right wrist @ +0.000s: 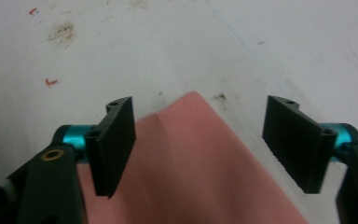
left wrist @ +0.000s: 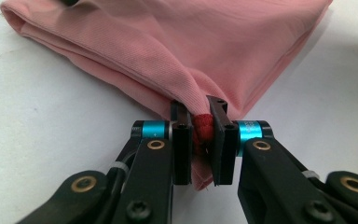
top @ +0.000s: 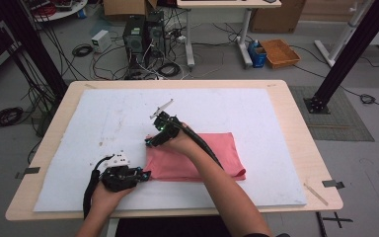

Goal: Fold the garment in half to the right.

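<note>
High view shows a wooden worktop (top: 296, 128) covered by a large white sheet (top: 217, 113), which carries some small brown and red stains. On this sheet, a little to the right of the middle and toward the person's side, lies a folded pink cloth (top: 212, 153), flat and roughly rectangular. The right forearm (top: 227, 187) of the person crosses over the cloth. The left tongs (top: 145, 174) are at the near left corner of the cloth, and the right tongs (top: 150, 142) are at its far left corner.

In the left gripper view, the left tongs (left wrist: 201, 140) are clenched on the cloth (left wrist: 182, 42): a bunched corner of the fabric sits squeezed between the two black jaws. In the right gripper view, the right tongs (right wrist: 200, 140) are released, the jaws wide apart, with the pointed corner of the cloth (right wrist: 191, 163) between them, not touching either jaw.
</note>
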A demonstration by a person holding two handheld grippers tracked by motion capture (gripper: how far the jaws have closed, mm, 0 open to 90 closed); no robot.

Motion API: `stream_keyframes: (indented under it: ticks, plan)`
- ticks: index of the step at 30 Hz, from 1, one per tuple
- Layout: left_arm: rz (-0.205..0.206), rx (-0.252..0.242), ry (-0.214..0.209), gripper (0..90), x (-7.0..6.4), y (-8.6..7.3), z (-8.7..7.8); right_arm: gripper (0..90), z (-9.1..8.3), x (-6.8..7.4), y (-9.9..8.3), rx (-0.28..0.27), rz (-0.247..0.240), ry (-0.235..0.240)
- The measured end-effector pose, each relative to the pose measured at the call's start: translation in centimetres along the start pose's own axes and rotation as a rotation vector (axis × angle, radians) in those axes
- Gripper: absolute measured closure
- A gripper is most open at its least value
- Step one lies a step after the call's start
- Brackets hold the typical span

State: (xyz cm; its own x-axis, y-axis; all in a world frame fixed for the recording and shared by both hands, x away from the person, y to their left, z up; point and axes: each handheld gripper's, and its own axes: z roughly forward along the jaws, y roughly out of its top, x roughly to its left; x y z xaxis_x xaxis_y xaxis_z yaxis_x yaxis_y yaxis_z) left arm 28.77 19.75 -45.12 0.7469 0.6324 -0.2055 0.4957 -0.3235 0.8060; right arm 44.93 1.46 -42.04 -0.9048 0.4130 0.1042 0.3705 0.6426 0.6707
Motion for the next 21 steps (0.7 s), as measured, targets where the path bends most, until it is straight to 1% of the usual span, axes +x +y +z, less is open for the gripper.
stream_keyframes:
  ticks: [2,5,6,7,8,9,10,11,12,13,16,18,21]
  plan:
    - [-0.004,-0.003,-0.009,81.0,0.1,0.0,0.0,35.5,0.9,0.2,0.2,0.011,-0.009,0.005]
    - [-0.006,-0.004,-0.015,81.0,0.2,0.0,-0.1,49.0,2.2,0.4,0.2,0.055,-0.024,0.018]
    - [-0.008,-0.007,-0.016,81.0,0.2,0.0,-0.1,53.1,2.4,0.6,0.2,0.057,-0.039,0.003]
    - [-0.005,-0.006,-0.018,81.0,0.3,0.0,-0.1,59.6,2.4,0.7,0.3,0.059,-0.061,-0.021]
    - [-0.005,-0.006,-0.018,81.0,0.3,0.0,-0.1,59.6,2.4,0.7,0.3,0.059,-0.061,-0.021]
    - [0.001,-0.002,-0.021,81.0,0.3,0.0,-0.2,64.8,2.4,0.8,0.3,0.064,-0.069,-0.03]
    - [-0.001,-0.004,-0.024,81.0,0.4,0.0,-0.3,72.6,2.4,0.9,0.4,0.068,-0.092,-0.033]
    - [-0.002,-0.006,-0.025,81.0,0.4,-0.1,-0.4,75.1,2.5,1.0,0.5,0.061,-0.1,-0.038]
    - [-0.003,-0.006,-0.024,81.0,0.5,-0.1,-0.5,78.4,2.5,1.2,0.5,0.066,-0.101,-0.042]
    - [-0.004,-0.009,-0.023,81.1,0.5,-0.1,-0.6,81.0,2.6,1.2,0.6,0.065,-0.116,-0.044]
    - [-0.011,-0.012,-0.026,81.0,0.8,-0.1,-0.8,84.7,2.8,1.5,0.8,0.057,-0.113,-0.05]
    - [-0.014,-0.019,-0.033,81.0,0.9,-0.1,-1.0,85.4,2.8,1.6,1.0,0.044,-0.111,-0.054]
    - [-0.005,-0.025,-0.039,81.0,0.9,0.0,-1.2,85.6,2.5,1.7,1.1,0.022,-0.102,-0.049]
